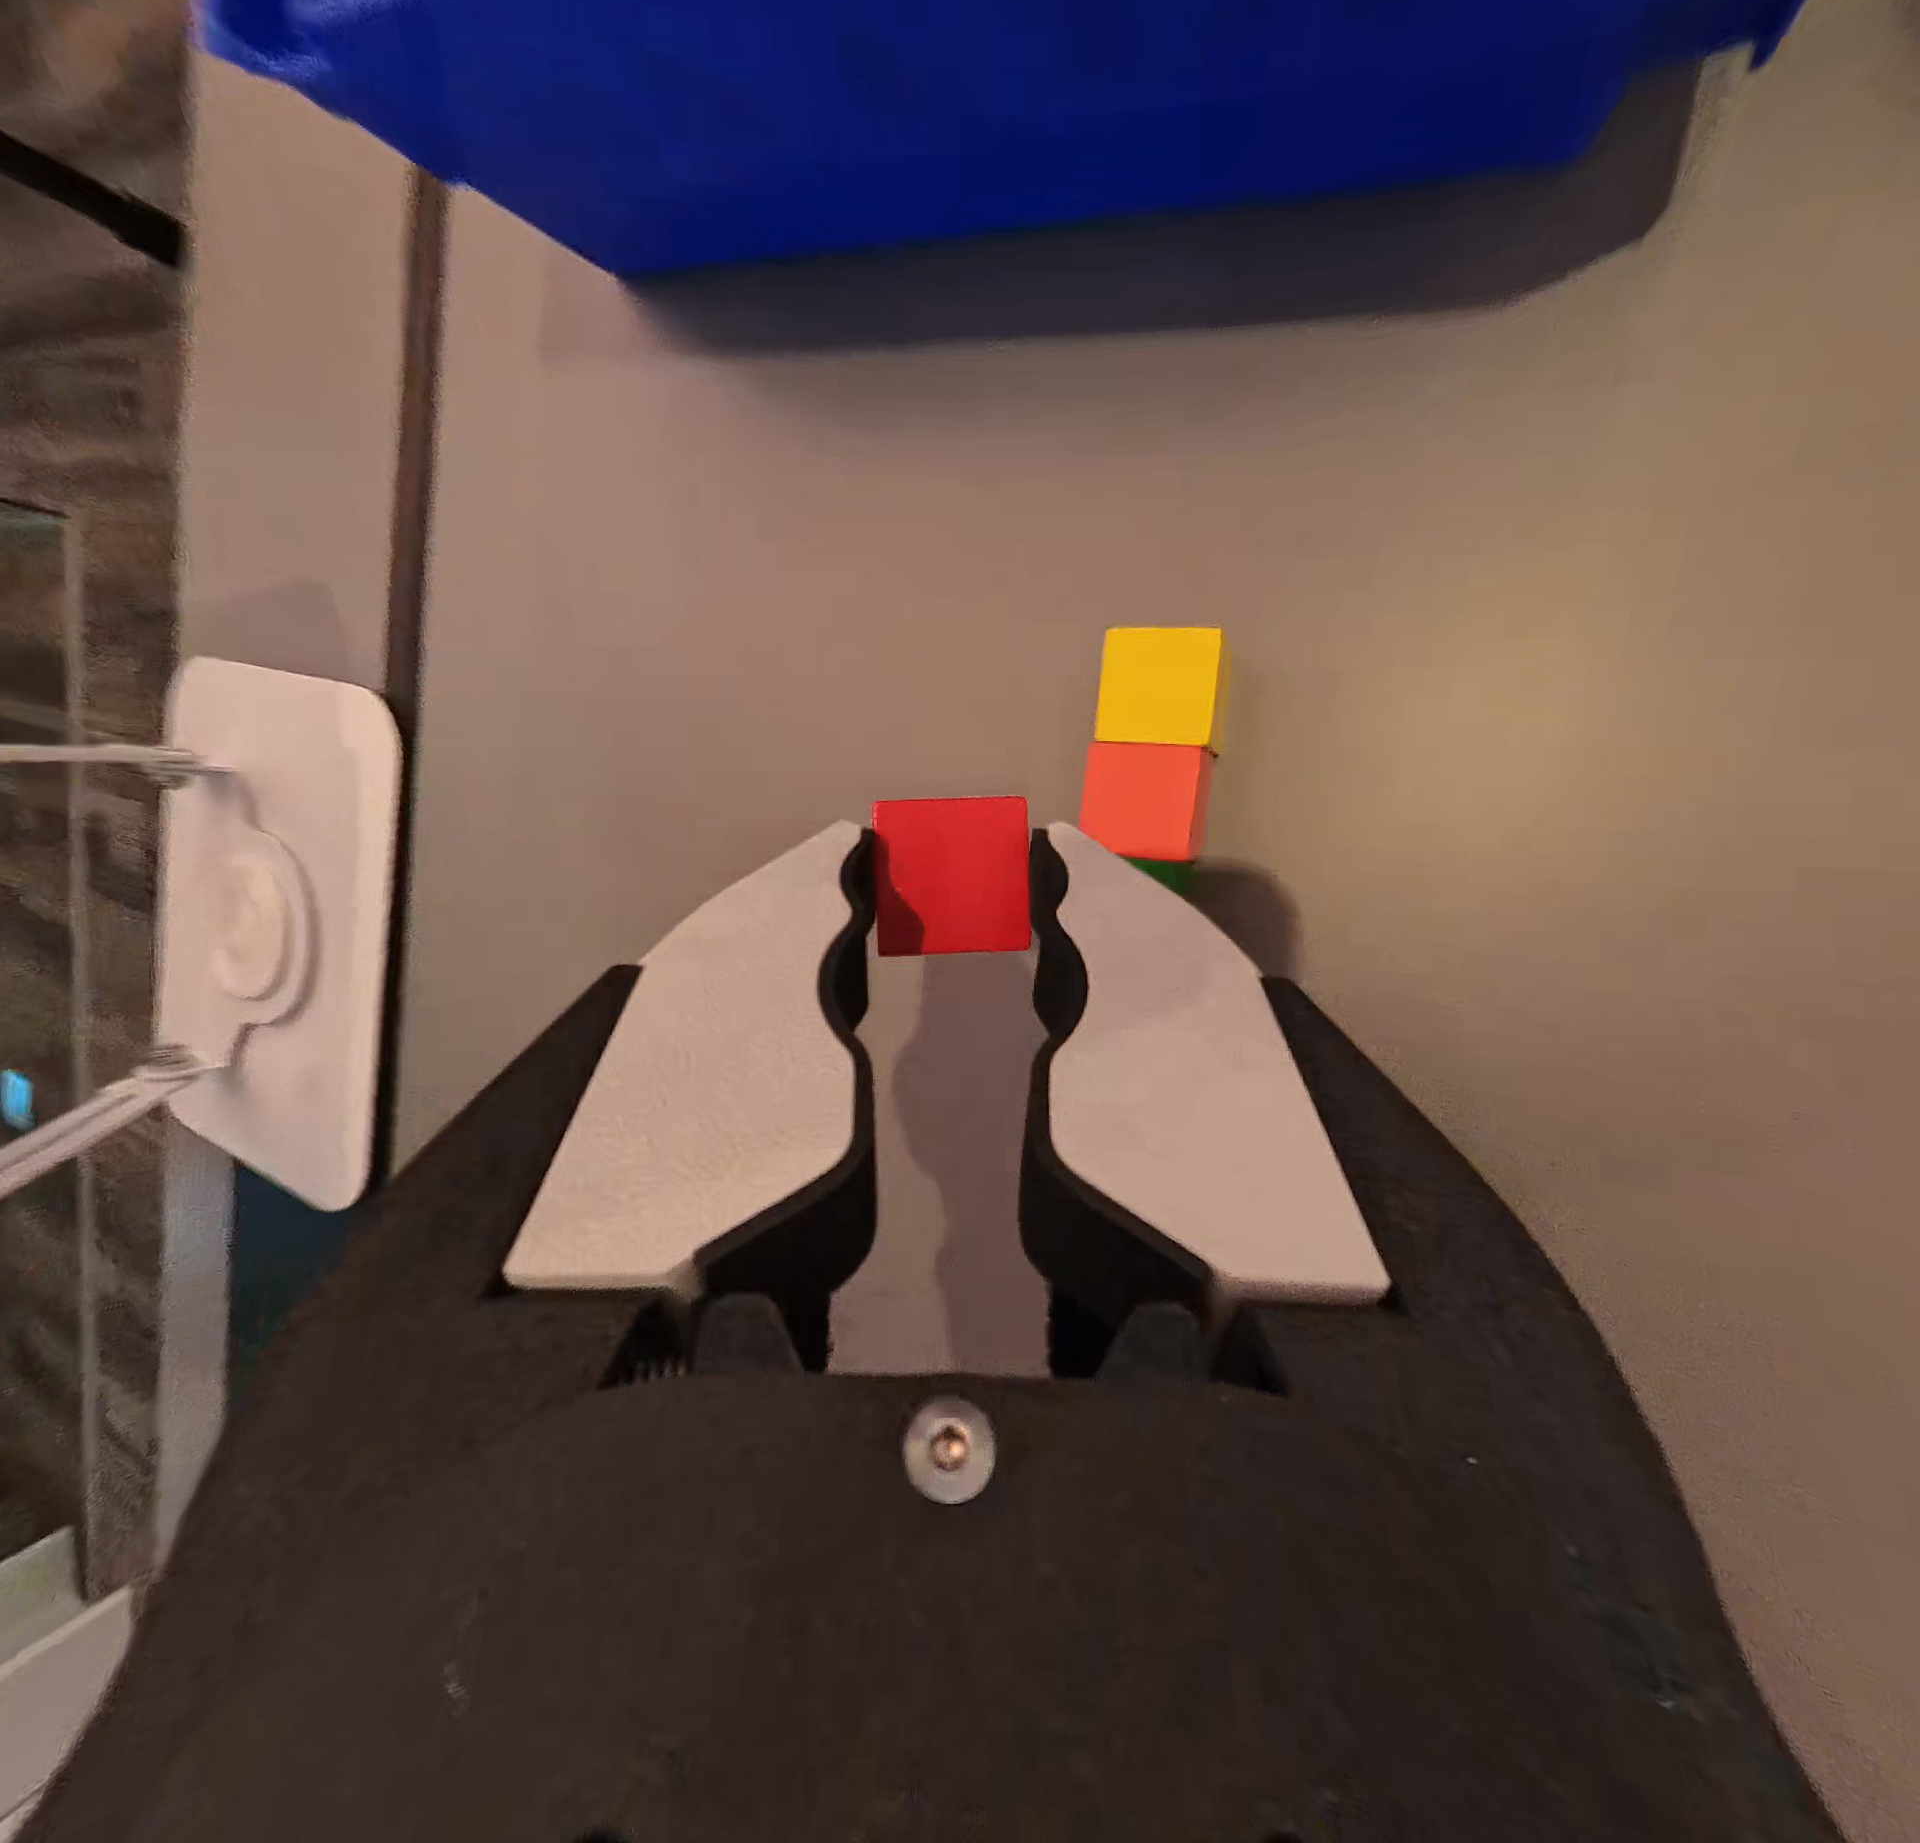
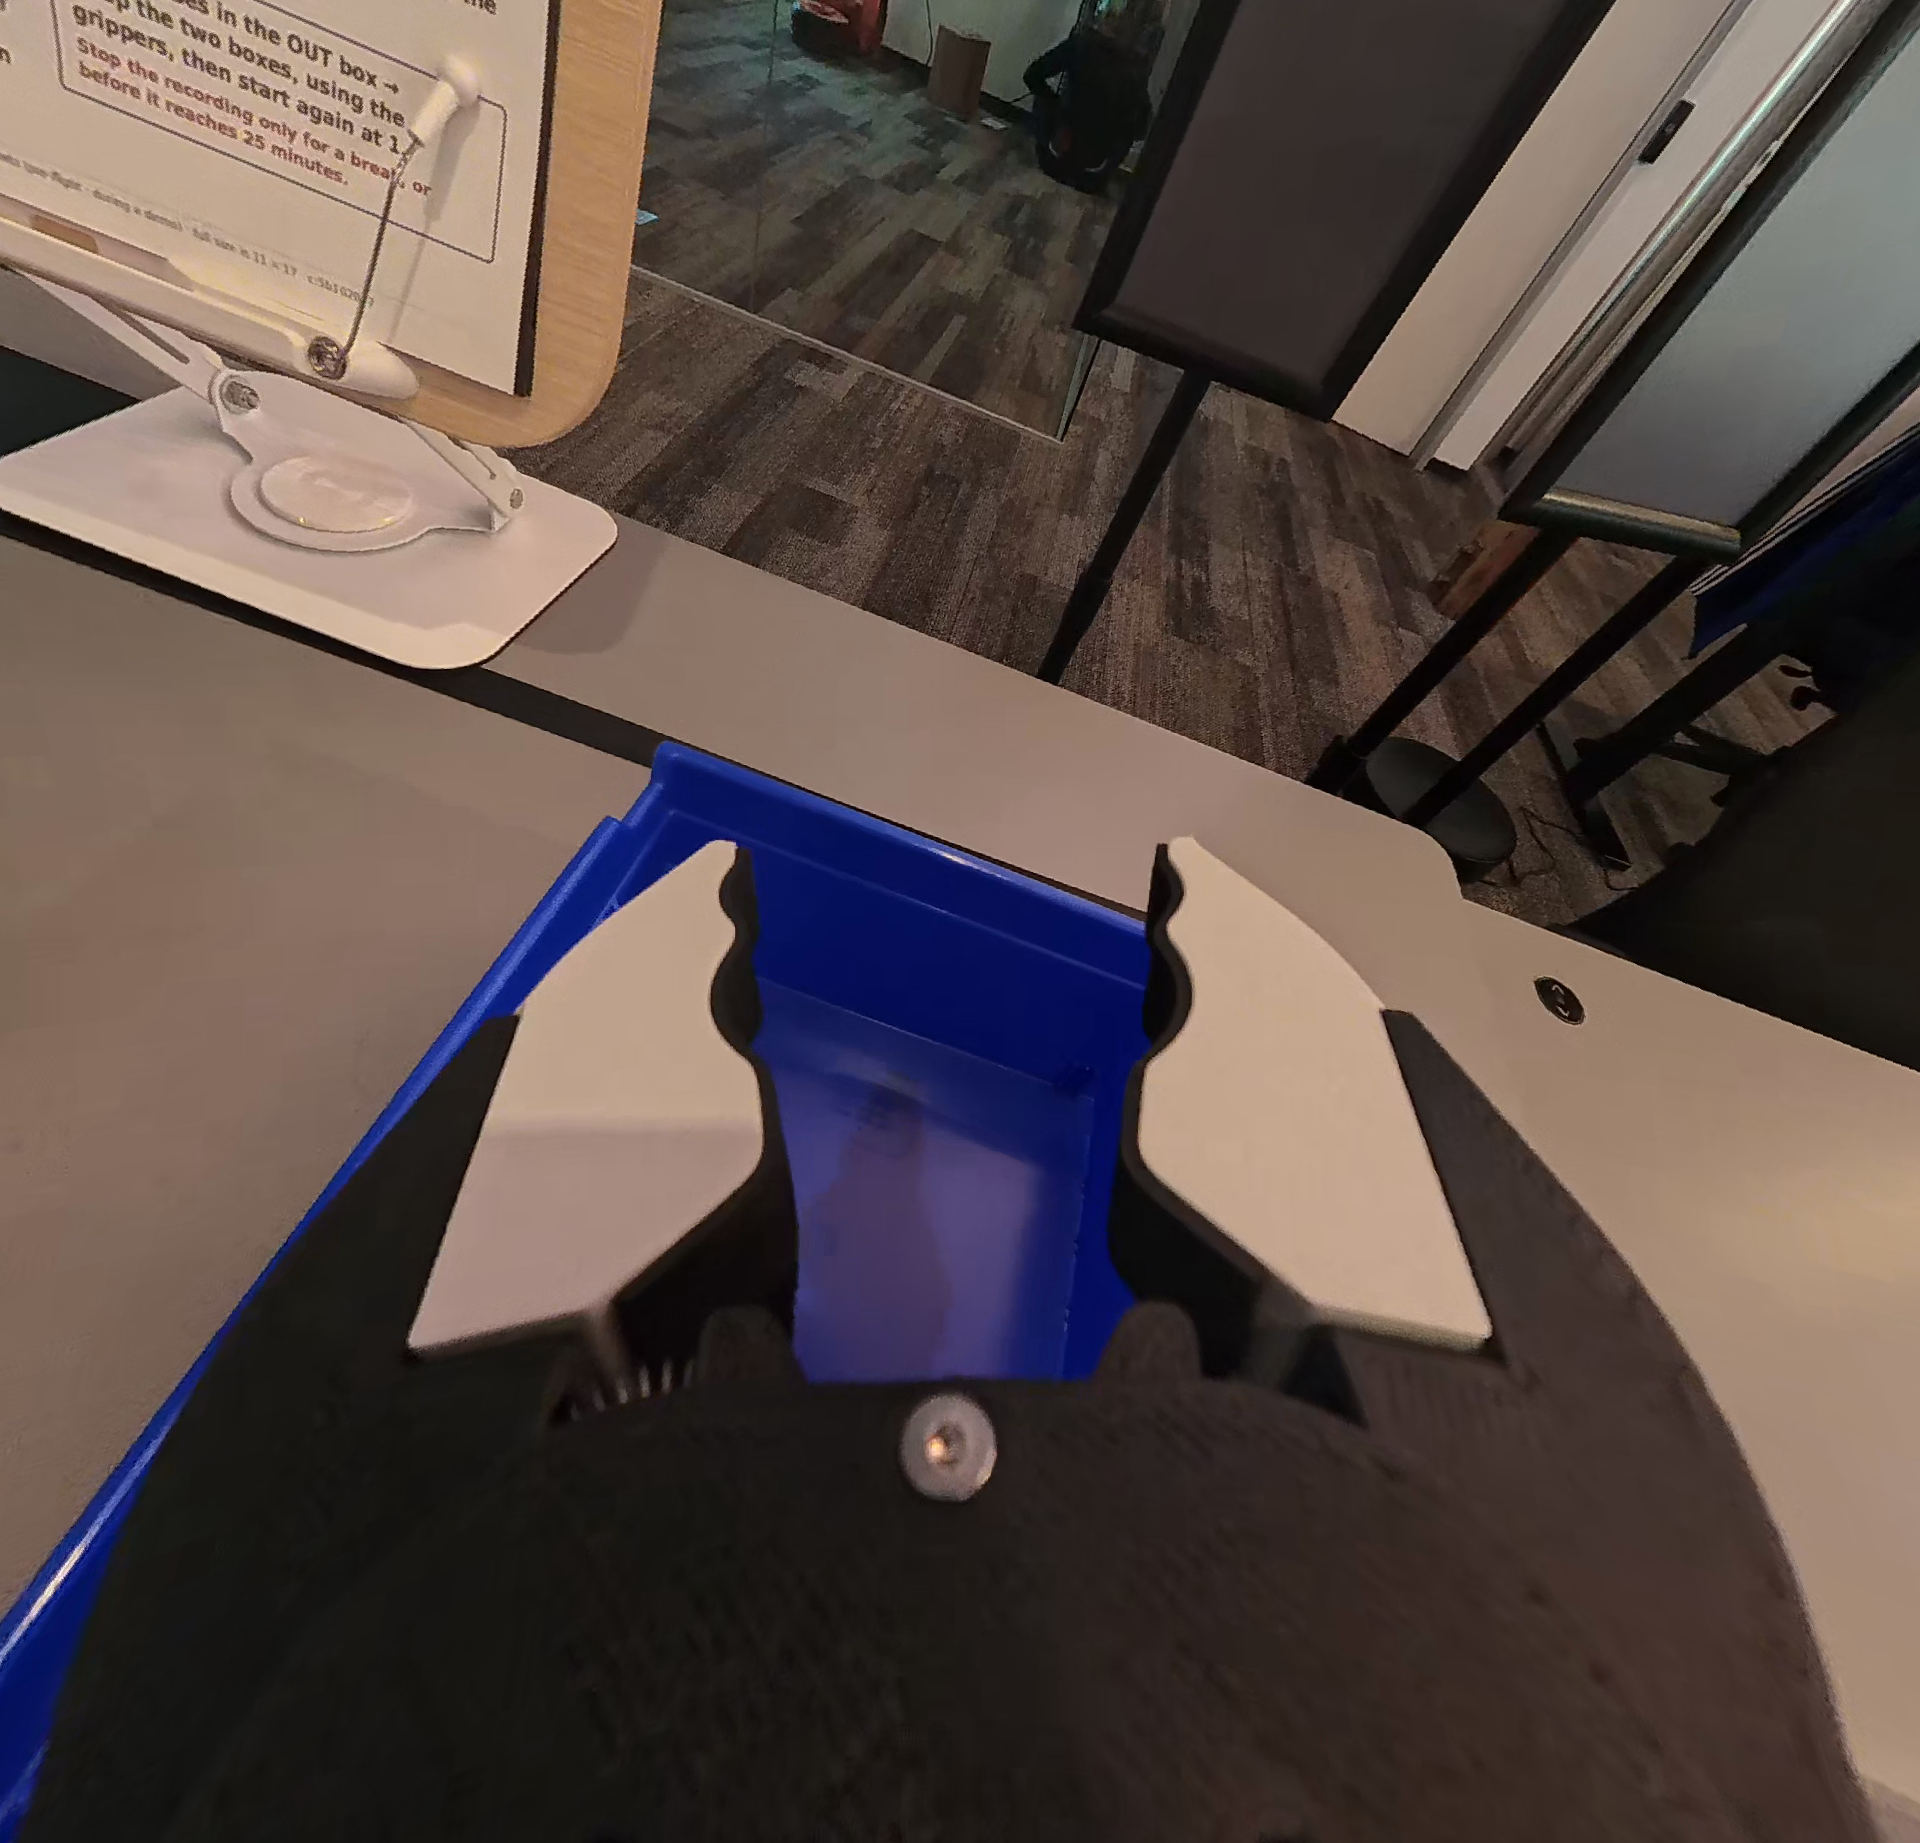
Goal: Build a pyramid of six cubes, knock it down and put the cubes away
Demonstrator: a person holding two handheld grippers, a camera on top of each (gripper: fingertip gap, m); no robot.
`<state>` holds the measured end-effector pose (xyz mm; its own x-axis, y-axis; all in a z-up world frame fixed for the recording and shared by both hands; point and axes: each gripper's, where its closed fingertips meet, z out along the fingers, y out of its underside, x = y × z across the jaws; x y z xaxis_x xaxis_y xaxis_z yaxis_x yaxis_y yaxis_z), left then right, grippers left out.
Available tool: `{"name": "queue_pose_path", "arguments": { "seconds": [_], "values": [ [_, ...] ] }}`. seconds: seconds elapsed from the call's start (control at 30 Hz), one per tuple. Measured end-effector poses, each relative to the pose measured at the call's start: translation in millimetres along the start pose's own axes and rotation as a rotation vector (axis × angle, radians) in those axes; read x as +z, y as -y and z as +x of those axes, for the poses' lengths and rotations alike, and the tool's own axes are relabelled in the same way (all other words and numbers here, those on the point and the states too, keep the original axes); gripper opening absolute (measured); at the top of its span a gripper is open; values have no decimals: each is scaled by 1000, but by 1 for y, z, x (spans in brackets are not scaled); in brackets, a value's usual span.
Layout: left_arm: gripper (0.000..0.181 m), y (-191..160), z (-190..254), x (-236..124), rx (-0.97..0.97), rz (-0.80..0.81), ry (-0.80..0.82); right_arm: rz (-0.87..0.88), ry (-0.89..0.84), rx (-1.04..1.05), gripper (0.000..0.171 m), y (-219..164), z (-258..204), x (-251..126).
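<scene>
In the left wrist view my left gripper is shut on a red cube, held between its fingertips above the grey table. Just right of it lie a yellow cube, an orange cube touching it, and a green cube mostly hidden behind my right finger. A blue bin fills the top of that view. In the right wrist view my right gripper is open and empty, hovering over a blue bin whose visible floor holds no cubes.
A white stand base sits at the table's left edge in the left wrist view. In the right wrist view the white stand holds a wood-framed instruction sheet at the far left. Beyond the table edge are carpet, black sign stands and a person far off.
</scene>
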<state>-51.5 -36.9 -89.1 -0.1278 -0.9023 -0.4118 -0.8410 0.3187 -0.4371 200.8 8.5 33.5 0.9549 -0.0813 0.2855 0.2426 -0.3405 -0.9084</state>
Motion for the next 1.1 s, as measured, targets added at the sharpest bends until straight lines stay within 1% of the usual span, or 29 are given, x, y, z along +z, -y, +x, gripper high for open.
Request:
{"name": "queue_pose_path", "arguments": {
  "seconds": [0.07,0.2,0.43,1.1],
  "values": [
    [28,2,8,12,-32,-8,-56,-1,5,2,73,0,-1,1],
    [28,11,21,18,-98,14,-188,-7,12,-3,73,-1,-3,2],
    [28,18,28,28,-101,-2,-266,-19,17,-14,73,-2,-6,4],
    [28,14,36,33,-121,2,-350,-46,28,-24,73,-7,-8,7]
  ]
}}
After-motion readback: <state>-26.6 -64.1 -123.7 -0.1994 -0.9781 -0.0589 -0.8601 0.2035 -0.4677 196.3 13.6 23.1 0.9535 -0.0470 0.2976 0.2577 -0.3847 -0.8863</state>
